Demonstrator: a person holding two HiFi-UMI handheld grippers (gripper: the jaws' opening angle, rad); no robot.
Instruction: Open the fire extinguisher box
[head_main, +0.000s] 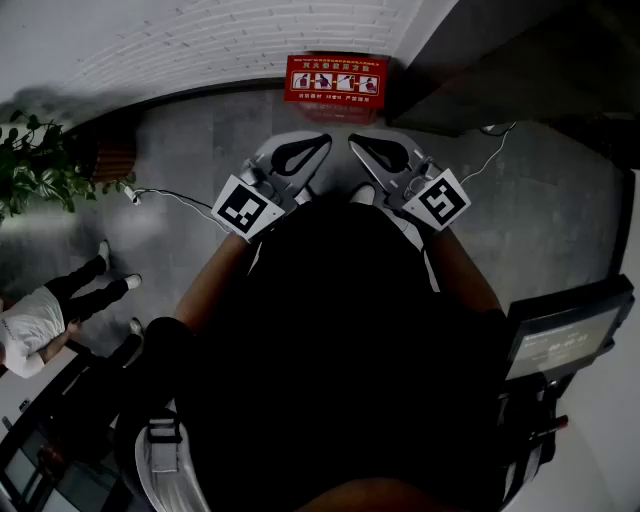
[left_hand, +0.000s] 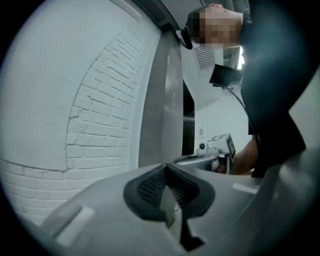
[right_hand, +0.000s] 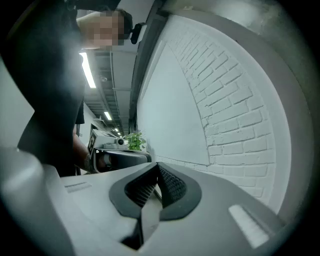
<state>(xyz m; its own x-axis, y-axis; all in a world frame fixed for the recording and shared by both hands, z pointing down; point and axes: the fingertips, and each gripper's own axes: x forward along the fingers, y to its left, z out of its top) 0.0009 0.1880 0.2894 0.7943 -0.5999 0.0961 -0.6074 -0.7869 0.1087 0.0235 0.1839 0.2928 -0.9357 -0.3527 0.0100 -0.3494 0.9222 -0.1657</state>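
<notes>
The red fire extinguisher box (head_main: 336, 85) stands on the grey floor against the white brick wall, lid closed, with white pictures on its top. Both grippers are held side by side in front of the person's dark torso, short of the box and pointing toward it. My left gripper (head_main: 322, 141) is shut, its ribbed pads (left_hand: 150, 184) meeting at the tip with nothing between them. My right gripper (head_main: 355, 143) is shut and empty too, its pads (right_hand: 171, 184) touching. Each gripper view shows mostly brick wall and the other gripper (left_hand: 212, 150) (right_hand: 115, 154); the box is outside both.
A potted plant (head_main: 35, 165) stands at the left, also in the right gripper view as the plant (right_hand: 134, 141). Another person (head_main: 45, 315) is at the lower left. Thin cables (head_main: 170, 195) (head_main: 490, 150) lie on the floor. A dark wall fills the upper right, and a screen (head_main: 565, 335) sits at the right.
</notes>
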